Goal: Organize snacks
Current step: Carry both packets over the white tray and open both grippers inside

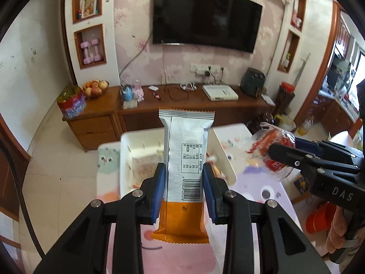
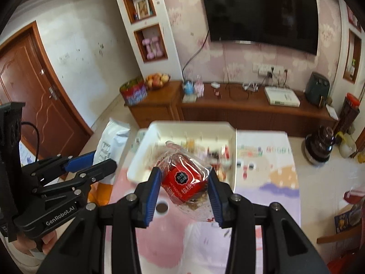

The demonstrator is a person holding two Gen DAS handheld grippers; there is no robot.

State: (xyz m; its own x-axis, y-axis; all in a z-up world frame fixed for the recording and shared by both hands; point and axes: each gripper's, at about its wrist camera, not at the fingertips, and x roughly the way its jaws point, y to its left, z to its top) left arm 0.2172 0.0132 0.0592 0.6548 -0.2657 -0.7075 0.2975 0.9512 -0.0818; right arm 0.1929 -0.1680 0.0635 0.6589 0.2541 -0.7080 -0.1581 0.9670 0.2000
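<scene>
Since both grippers are up over the desk at once, here's the rundown:

Left gripper (image 1: 183,189): jaws clamped on a white-and-orange snack bar (image 1: 183,175), held upright, barcode side facing the camera, orange end down.
Right gripper (image 2: 183,188): jaws pinched on a red snack in a clear wrapper (image 2: 184,179), tilted a bit, kinda blurry.
White bin (image 2: 141,159): sits on the desk past both grippers, some packets already inside, can't make out what they are.
Where the snacks are: both in the air, just on the near side of the bin, the bar to the left of the red one.
Desk (image 2: 273,178): covered with a pastel patterned cloth.
Background: wooden cabinet (image 1: 95,114) along the wall with a fruit bowl (image 1: 94,89), TV (image 1: 205,16) above.
</scene>
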